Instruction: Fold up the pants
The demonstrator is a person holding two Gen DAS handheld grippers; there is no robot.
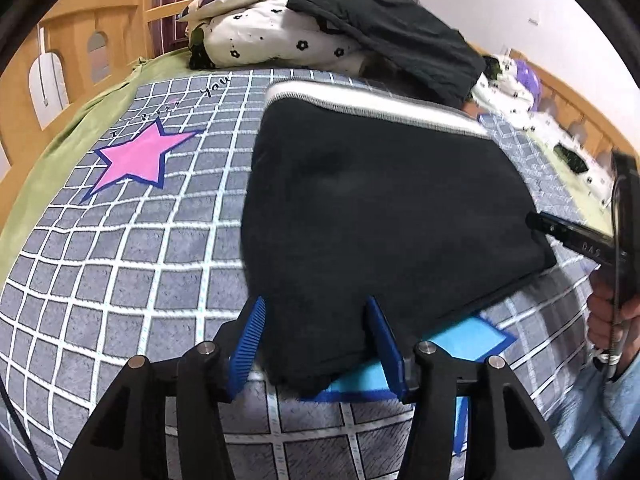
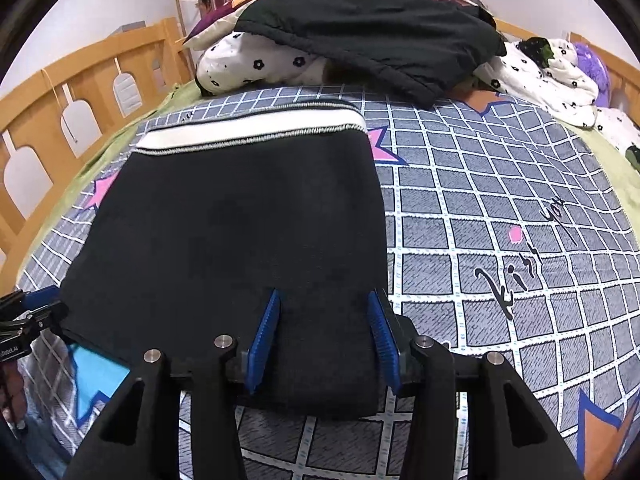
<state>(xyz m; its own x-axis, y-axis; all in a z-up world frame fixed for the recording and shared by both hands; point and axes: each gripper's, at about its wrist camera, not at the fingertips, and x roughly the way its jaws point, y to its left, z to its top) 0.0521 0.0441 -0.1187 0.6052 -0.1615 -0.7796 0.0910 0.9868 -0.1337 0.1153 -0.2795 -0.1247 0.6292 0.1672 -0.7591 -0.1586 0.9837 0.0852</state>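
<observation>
Black pants (image 1: 380, 216) with a white and grey waistband (image 1: 372, 106) lie folded flat on the grey checked bedspread (image 1: 120, 272). My left gripper (image 1: 316, 308) is open, its blue pads either side of the pants' near left corner. The right gripper also shows at the right edge of the left wrist view (image 1: 576, 236). In the right wrist view the pants (image 2: 240, 220) fill the middle with the waistband (image 2: 256, 130) at the far end. My right gripper (image 2: 324, 304) is open over the near right corner. The left gripper (image 2: 28, 316) shows at the left edge.
A heap of white flowered bedding (image 2: 272, 64) and a dark garment (image 2: 380, 36) sits at the far end of the bed. A wooden bed rail (image 2: 72, 92) runs along the left. More bedding (image 2: 552, 76) lies far right. A pink star (image 1: 136, 160) marks the bedspread.
</observation>
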